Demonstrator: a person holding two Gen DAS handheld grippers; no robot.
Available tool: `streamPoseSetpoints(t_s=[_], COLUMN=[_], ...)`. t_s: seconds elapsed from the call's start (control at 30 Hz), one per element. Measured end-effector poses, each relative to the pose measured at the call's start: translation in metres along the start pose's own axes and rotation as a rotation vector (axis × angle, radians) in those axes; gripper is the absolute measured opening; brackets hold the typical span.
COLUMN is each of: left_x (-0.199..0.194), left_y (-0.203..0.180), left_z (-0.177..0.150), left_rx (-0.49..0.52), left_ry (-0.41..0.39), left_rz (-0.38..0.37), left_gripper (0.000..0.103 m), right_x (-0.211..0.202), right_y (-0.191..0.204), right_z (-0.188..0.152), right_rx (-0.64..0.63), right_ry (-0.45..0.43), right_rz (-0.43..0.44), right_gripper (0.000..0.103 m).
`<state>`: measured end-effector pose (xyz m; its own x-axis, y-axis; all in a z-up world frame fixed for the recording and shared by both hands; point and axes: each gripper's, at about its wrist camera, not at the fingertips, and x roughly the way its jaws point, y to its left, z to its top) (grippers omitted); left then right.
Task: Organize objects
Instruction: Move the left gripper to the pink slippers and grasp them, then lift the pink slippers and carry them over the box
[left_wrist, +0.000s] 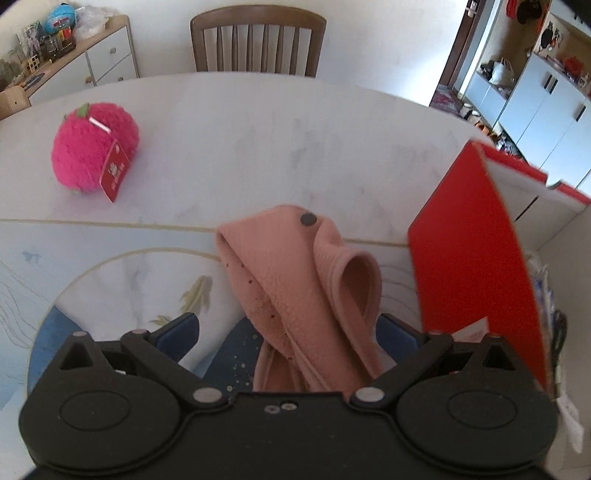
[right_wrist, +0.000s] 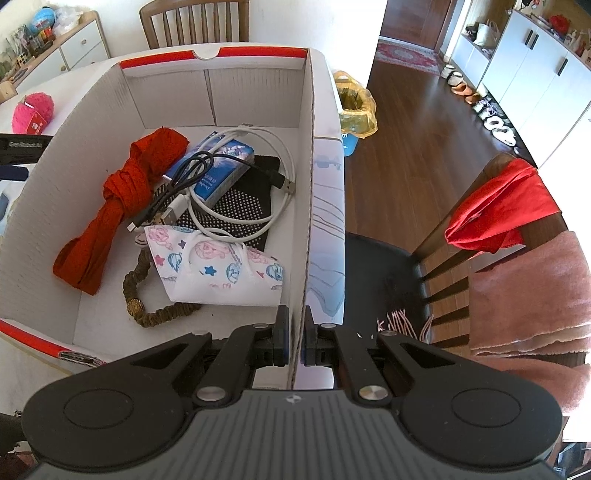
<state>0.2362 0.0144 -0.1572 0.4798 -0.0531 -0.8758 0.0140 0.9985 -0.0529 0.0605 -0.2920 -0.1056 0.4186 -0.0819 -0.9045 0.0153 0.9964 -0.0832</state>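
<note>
Left tongs (left_wrist: 288, 332) are spread wide, blue pads out to either side, with the pink fleece cloth (left_wrist: 303, 291) bunched between them. The pads don't look pressed into it, so I'd call that open around the cloth and not a grip yet. Your right tongs (right_wrist: 294, 332) are pinched nearly shut on the right wall of the white cardboard box (right_wrist: 308, 206), pads on both sides of the panel, holding the box steady.

My guess at the step: grab the cloth and get it into the box. Close on the thick folded middle, not the loose hem, or it'll slide out when you lift. Watch the dark snap button (left_wrist: 308, 219) near the top; don't clamp on that. Keep the right side clamped so the box doesn't skate around on the table (left_wrist: 240, 140).

From the left view, the cloth sits right at the tongs, draped up and away from them, with the box's red flap (left_wrist: 476, 251) just beside it on the right. You'll need to clear that flap on the way in. The box already has a red scarf (right_wrist: 122, 199), cables (right_wrist: 240, 177) and a printed mask (right_wrist: 221, 269), so aim for the bare patch near the front. The pink plush strawberry (left_wrist: 94, 147) is well apart, far left on the table.
</note>
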Motion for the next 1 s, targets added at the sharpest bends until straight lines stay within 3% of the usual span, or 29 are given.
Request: streamPoseSetpoints(t_s=[0.1,0.3,0.47,0.63,1.0], left_x=[0.004,0.004,-0.001,-0.006,-0.044], left_y=[-0.001,0.0,-0.006,-0.009,-0.011], left_z=[-0.004,-0.011,-0.015,-0.017,-0.018], left_rx=[0.018,0.01,0.032,0.043,0.057], left_ry=[-0.005,-0.011,-0.028,-0.034,-0.059], left_rz=[0.022,0.005,-0.058,-0.07,-0.076], left_gripper=[0.099,0.084,0.046,0.026,0.02], right_x=[0.0,0.001,0.001,0.001,0.0], right_y=[0.0,0.001,0.001,0.001,0.001], right_z=[-0.001,0.0,0.0,0.0,0.0], right_rx=[0.003,0.003,0.003,0.003,0.002], right_ry=[0.002,0.001,0.002,0.001,-0.01], right_rz=[-0.002,-0.005,-0.005,-0.004,-0.004], right_gripper=[0.005,0.005,0.005,0.005,0.005])
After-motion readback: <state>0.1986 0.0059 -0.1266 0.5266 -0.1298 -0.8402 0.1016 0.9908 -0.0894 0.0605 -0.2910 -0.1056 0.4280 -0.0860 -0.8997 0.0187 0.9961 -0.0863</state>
